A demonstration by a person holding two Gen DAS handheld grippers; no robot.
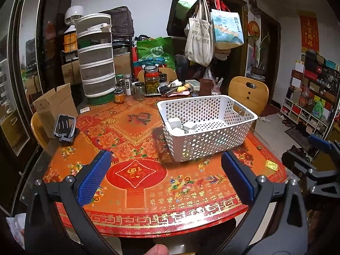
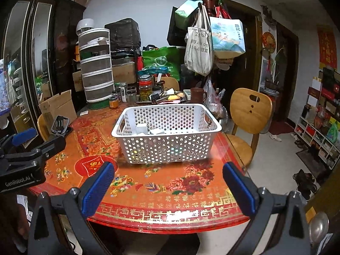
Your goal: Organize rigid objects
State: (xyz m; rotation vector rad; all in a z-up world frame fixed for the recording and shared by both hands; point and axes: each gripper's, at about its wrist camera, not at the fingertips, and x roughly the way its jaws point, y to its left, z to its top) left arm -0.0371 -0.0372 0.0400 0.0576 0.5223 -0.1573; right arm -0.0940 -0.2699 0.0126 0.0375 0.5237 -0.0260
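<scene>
1. My left claw (image 1: 165,178) and right claw (image 2: 169,189) both stand wide open and empty, held back over the near edge of the tabletop (image 1: 148,204), in my judgement clear of the work.
2. Mid-table, the white perforated basket (image 2: 167,146) holds small white blocks (image 1: 180,125), gathered for tidiness.
3. Farther left, a black phone stand (image 1: 64,128) sits outside the basket.

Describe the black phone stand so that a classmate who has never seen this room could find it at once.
Start at the round table with the red and orange floral cloth. At its left edge, before the open brown cardboard box, sits the black plastic phone stand. It is the only dark, slotted, tilted frame; the jars stand farther back.
</scene>
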